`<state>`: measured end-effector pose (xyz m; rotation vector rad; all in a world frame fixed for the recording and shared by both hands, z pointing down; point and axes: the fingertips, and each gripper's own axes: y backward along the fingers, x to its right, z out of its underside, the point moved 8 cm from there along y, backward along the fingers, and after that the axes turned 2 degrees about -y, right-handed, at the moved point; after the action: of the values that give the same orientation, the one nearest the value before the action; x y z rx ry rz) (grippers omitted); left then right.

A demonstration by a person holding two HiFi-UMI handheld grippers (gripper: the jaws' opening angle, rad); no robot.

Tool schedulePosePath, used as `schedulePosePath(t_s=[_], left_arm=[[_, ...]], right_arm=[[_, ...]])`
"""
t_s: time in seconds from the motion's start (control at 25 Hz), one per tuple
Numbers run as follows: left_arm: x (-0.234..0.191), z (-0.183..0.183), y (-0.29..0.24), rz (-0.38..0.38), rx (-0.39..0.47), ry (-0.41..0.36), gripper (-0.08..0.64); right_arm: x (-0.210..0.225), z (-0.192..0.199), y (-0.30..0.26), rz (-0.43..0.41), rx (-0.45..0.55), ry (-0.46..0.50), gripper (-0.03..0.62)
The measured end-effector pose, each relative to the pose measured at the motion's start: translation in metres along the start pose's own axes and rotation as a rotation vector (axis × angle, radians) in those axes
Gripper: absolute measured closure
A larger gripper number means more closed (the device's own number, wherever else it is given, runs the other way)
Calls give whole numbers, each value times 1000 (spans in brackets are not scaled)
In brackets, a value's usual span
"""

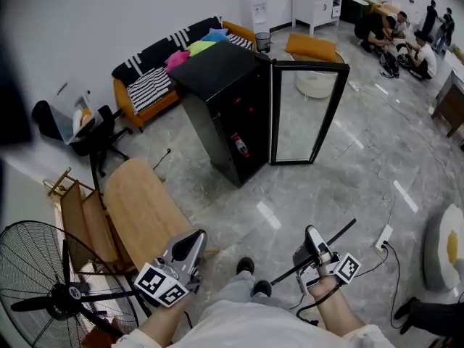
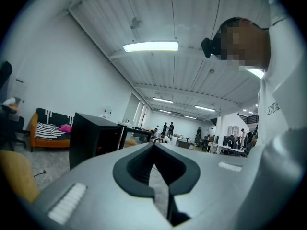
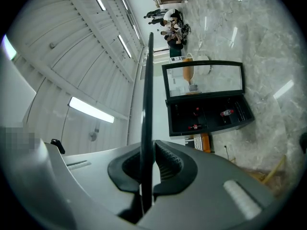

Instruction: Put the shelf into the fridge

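Observation:
The black fridge (image 1: pixel 225 114) stands on the marble floor ahead of me, its glass door (image 1: pixel 304 111) swung wide open to the right. A thin dark shelf (image 1: pixel 337 234) shows edge-on as a slim line, and my right gripper (image 1: pixel 315 239) is shut on it. In the right gripper view the shelf (image 3: pixel 146 104) runs straight up from between the pads, with the open fridge (image 3: pixel 206 114) and bottles inside it beyond. My left gripper (image 1: pixel 194 241) hangs low at the left, shut and holding nothing; its own view looks across the floor at the fridge (image 2: pixel 93 138).
A wooden tabletop (image 1: pixel 141 209) and a standing fan (image 1: pixel 51 288) are close on my left. Behind the fridge stand a sofa (image 1: pixel 167 67) with cushions and an office chair (image 1: pixel 94 136). A power strip (image 1: pixel 382 238) with cables lies on the floor at right. People (image 1: pixel 406 38) sit far back right.

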<state>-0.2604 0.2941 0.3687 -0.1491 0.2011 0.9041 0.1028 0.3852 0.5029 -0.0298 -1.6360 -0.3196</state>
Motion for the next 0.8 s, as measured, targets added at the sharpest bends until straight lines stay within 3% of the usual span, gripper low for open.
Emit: schedulePosePath(t_s=[0.36, 0.8], left_arm=[[-37, 5, -44, 19, -8, -1, 565], [-119, -16, -142, 71, -42, -21, 564]], right_arm=[[11, -28, -50, 19, 25, 30, 577], [22, -58, -126, 44, 87, 85, 577]])
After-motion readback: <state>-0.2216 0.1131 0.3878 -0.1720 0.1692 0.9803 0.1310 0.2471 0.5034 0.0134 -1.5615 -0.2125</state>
